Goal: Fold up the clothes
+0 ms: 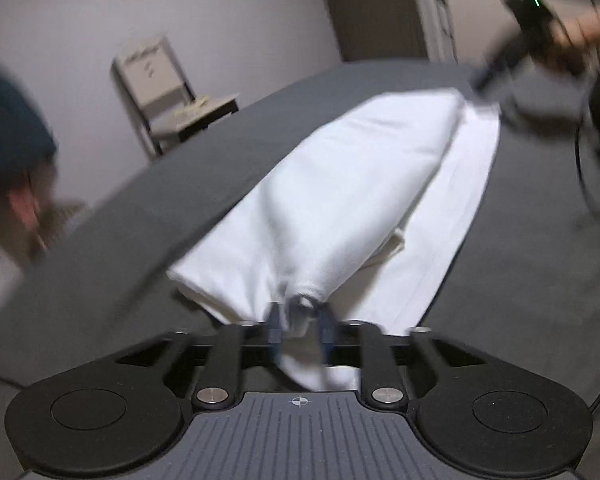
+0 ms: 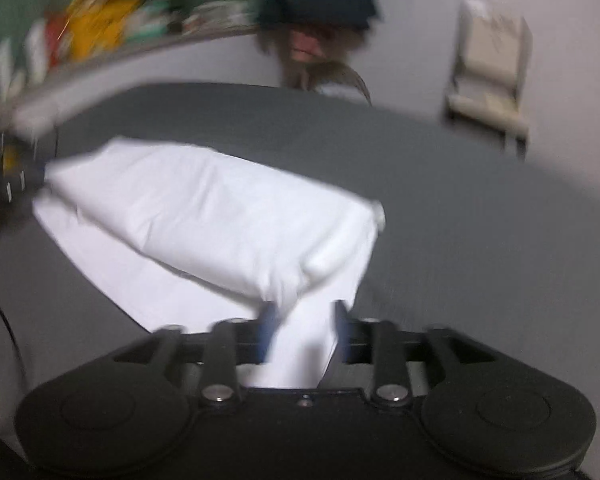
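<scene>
Each tool, left and right, apparently pinches the blurred white garment.

One white garment, lying in two visible layers on one grey desk. Two hand-held grippers: the left hand-held gripper and the right hand-held gripper, each with two fingers and each with white cloth between them. One hand shows on the right one in the left wrist view. One chair by the wall. One person, blurred. One shelf carrying several coloured items, too blurred to count. One cable on the desk.
</scene>
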